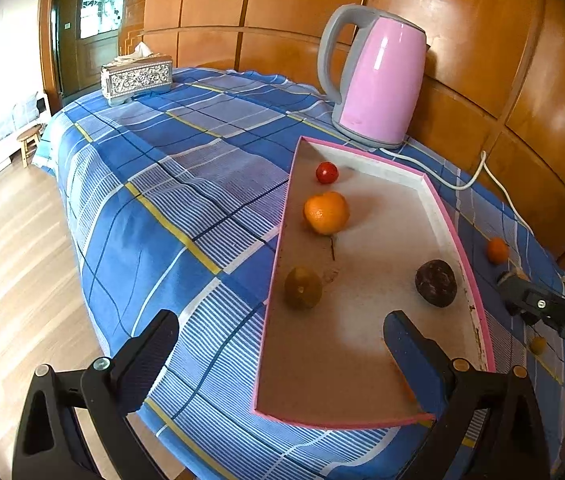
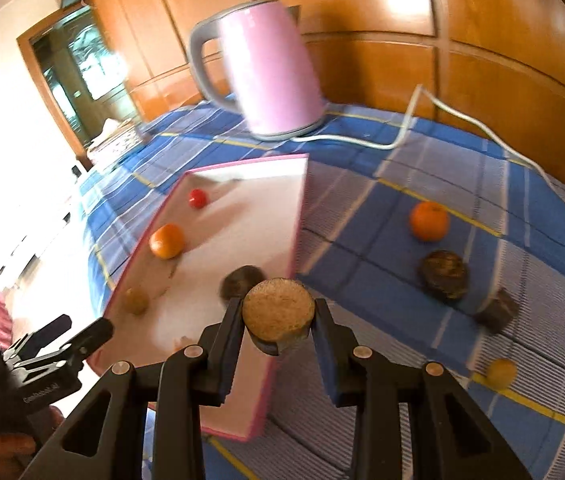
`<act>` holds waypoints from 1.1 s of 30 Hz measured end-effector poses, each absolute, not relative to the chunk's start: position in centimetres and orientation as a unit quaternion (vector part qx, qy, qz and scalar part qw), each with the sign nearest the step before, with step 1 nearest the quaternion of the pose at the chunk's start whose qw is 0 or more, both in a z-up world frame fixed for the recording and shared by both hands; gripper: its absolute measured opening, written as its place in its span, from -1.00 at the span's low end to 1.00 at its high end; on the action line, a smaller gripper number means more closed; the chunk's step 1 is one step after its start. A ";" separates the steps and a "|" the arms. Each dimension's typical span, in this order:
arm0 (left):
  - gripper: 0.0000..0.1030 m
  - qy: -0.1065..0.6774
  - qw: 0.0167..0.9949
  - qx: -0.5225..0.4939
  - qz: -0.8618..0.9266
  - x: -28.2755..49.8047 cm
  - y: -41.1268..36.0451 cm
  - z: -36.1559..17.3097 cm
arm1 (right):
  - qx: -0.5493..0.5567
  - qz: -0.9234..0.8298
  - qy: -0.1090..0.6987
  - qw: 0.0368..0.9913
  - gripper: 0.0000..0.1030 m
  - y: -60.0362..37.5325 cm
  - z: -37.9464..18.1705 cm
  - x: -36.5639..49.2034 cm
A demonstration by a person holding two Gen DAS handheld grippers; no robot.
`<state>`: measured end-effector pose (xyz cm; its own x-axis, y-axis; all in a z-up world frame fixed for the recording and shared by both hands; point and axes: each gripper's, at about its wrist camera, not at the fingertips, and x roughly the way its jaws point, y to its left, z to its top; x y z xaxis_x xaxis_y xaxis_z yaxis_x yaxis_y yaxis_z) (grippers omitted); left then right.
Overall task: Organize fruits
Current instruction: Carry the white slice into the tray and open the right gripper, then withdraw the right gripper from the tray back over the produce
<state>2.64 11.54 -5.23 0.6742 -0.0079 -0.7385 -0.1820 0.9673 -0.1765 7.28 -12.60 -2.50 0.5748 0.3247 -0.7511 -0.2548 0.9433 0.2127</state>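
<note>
— Where are we, do you reckon?

— Somebody's home, a lived-in room. Look at the wood-panelled wall behind, and the blue checked cloth spread over the worktop.

— And the pink electric kettle?

— Plugged in by its white cord, standing right on the cloth. There's an ornate tissue box at the far end too.

— Anything past the worktop?

— A pale wooden floor, a little wooden stool, and a wooden door with patterned glass.
</note>
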 end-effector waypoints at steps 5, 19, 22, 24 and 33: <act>0.99 0.402 0.907 -0.116 0.049 2.7 11.5 -5.4 | 0.033 0.188 0.441 0.877 -0.34 -10.3 -2.9 8.4; 0.99 0.401 0.907 -0.118 0.056 2.8 12.0 -5.5 | 0.018 0.211 0.446 0.870 -0.27 -4.1 -3.1 12.8; 0.99 0.403 0.905 -0.120 0.058 2.8 12.1 -5.7 | 0.024 0.208 0.444 0.871 -0.21 -4.4 -3.2 12.7; 0.99 0.403 0.905 -0.121 0.058 2.8 12.1 -5.7 | 0.029 0.203 0.445 0.872 -0.06 -4.7 -3.3 12.6; 0.99 0.394 0.912 -0.106 0.047 2.6 11.2 -5.2 | 0.016 0.163 0.426 0.890 0.05 -6.9 -2.9 10.2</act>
<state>2.57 11.24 -5.24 0.6857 0.0010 -0.7279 -0.1687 0.9730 -0.1576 10.15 -6.92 -2.90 0.5843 0.3037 -0.7526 -0.2760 0.9464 0.1676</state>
